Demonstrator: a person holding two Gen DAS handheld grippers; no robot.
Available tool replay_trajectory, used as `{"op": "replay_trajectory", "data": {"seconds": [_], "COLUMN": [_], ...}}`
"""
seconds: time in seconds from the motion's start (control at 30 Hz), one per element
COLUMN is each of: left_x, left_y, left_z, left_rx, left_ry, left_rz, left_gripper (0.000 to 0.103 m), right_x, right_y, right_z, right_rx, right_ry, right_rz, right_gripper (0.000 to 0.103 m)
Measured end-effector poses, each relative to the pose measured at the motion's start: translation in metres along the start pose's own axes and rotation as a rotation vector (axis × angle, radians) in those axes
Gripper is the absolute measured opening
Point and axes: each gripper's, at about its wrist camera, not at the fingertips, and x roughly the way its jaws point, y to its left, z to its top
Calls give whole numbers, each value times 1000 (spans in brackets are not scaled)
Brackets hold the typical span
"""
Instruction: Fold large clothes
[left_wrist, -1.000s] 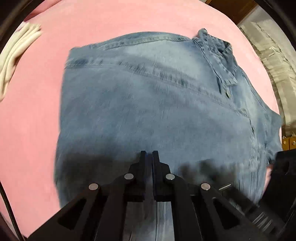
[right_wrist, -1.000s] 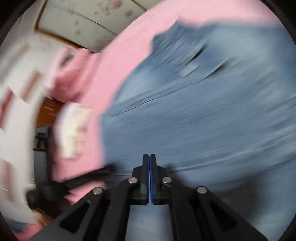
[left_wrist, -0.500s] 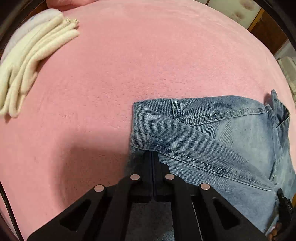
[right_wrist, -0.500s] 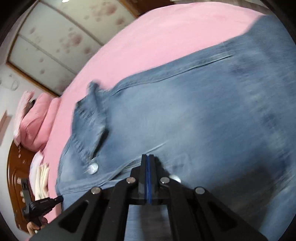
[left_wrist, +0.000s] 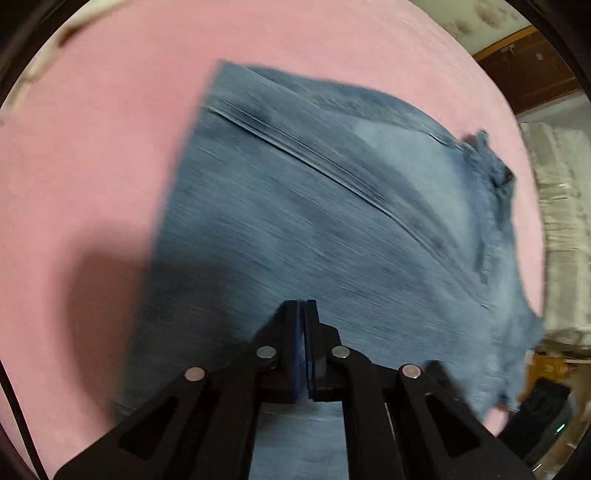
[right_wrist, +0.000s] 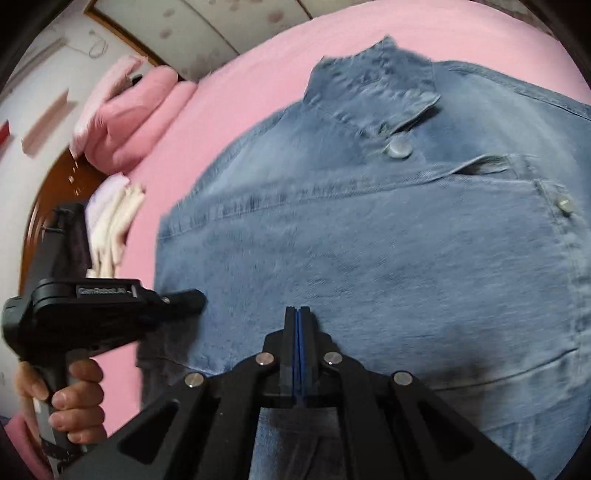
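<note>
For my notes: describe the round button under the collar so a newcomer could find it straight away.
Start at the pink bed cover and the denim shirt spread over it. Follow the shirt to its collar; just below the collar flap sits the button. It is larger and paler than the smaller button down the placket.

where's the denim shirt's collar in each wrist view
Left wrist: the collar sits at the right edge of the denim shirt, upper right of the picture.
Right wrist: the collar lies top centre, above a round button.
Shared landmark: the pink bed cover under the shirt.
</note>
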Motion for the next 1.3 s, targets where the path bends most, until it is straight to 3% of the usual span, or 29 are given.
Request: {"op": "replay_trajectory", "data": {"seconds": [0.03,0.1,0.13,0.2,0.3,0.37,0.4,0.53,0.57,0.63,0.67,0.73,0.8,0.9,1.03,1.1,1.13,1.2,1.3], "left_x": [-5,-18,-20,-23,-29,-39,-42,-39,-33,-20,-15,-18,-24,-34,-36,-38,-38,-31,-32], "left_y": [10,32,40,51,55,51,42,17,11,6,8,18,39,76,109,114,115,103,102], "left_z": [3,7,10,15,16,10,4,-27,-35,-49,-51,-53,-51,-43,-36,-35,-35,-35,-34], "left_rx": [-5,-3,6,-4,17,51,77,139,147,140,120,82,36,-47,-158,-152,-140,-113,-97], "left_ry": [-18,-60,-66,-57,-56,-64,-62,0,25,64,67,61,57,37,54,49,49,46,49], "left_rz": [27,133,147,115,124,151,134,34,20,27,30,10,10,9,-109,-103,-94,-60,-32], "left_gripper": [1,1,1,1,1,3,3,3,3,3,3,3,3,1,1,1,1,1,1], "right_x": [-2,-17,-28,-58,-81,-87,-90,-89,-76,-42,-31,-9,1,-7,-53,-81,-93,-96,-83], "right_y": [-11,-35,-52,-86,-110,-94,-86,-52,-39,-8,5,33,42,16,-65,-100,-112,-119,-106], "right_z": [4,16,20,23,23,19,18,4,-5,-26,-32,-46,-44,-36,-17,-17,-16,-14,-9], "right_rx": [29,92,124,172,231,179,155,228,251,265,239,123,78,135,265,340,357,375,332], "right_ry": [-7,-59,-88,-146,-135,-139,-139,-99,-52,60,105,181,181,129,-24,-81,-97,-88,-48], "right_rz": [10,-83,-77,-325,-272,-458,-457,-48,82,232,227,115,98,74,-78,-129,-205,-165,-266], "right_gripper": [0,0,0,0,0,1,3,3,3,3,3,4,3,0,0,0,0,0,0]}}
